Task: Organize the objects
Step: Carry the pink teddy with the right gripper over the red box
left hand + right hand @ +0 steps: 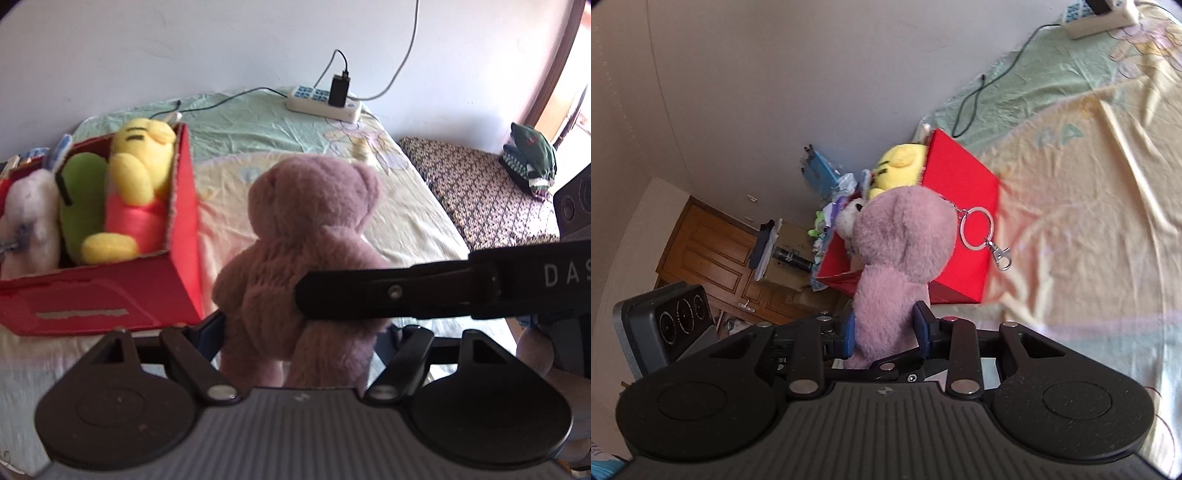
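Observation:
A pink teddy bear [310, 229] hangs upright just right of a red cardboard box [110, 295] standing on the bed. The box holds a yellow plush [140, 162], a green one [79, 199] and a white one [29, 218]. My left gripper [303, 332] is open, its blue pads spread either side of the bear's legs. A black finger [369, 291] of the right gripper crosses the bear's waist. In the right wrist view my right gripper [886, 328] is shut on the bear [905, 236], whose keyring clasp [1003, 256] dangles before the box [960, 192].
The bed sheet [295, 129] runs back to the wall, where a power strip [325, 101] with a black charger and cables lies. A patterned bench [480, 195] with a green garment [532, 158] and a dark speaker [572, 206] are right. A wooden cabinet [713, 251] is beyond the box.

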Available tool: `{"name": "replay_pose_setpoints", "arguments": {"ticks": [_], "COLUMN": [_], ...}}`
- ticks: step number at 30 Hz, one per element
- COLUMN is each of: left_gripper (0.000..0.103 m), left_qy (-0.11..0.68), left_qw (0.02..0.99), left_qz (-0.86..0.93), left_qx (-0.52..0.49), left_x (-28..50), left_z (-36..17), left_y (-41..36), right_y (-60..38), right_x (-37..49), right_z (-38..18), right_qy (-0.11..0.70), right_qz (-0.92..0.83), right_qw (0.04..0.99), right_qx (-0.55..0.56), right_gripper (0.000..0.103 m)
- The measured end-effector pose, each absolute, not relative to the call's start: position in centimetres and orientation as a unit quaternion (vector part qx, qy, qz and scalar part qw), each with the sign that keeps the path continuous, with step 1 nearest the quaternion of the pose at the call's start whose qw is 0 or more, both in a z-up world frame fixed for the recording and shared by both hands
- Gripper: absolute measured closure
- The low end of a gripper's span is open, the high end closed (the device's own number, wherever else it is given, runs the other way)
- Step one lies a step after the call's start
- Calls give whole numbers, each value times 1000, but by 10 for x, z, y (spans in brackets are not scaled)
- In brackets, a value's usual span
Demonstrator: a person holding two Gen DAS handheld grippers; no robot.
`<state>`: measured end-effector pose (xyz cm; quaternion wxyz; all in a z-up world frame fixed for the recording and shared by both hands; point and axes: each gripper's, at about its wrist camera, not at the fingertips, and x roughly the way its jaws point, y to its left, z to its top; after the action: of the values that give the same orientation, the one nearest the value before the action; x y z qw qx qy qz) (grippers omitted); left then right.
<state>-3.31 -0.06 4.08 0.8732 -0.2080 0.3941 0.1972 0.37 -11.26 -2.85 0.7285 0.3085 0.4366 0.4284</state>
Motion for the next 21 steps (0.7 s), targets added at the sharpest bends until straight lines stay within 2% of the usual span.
{"name": "replay_pose_setpoints", "arguments": {"ticks": [9, 21], "left_gripper": [27, 27], "left_qy": [363, 303], "left_qw": [888, 917], "left_qz": [196, 191], "left_qx": [-203, -179], "left_x": [-64, -119], "left_z": [62, 105], "left_y": [23, 90], "right_y": [-84, -12], "right_x": [-2, 2], "right_z": [-3, 46], "right_qy": [410, 347], "right_qz": [434, 454], "right_qw": [742, 766], "right_qx": [305, 295], "right_gripper": [69, 69]}}
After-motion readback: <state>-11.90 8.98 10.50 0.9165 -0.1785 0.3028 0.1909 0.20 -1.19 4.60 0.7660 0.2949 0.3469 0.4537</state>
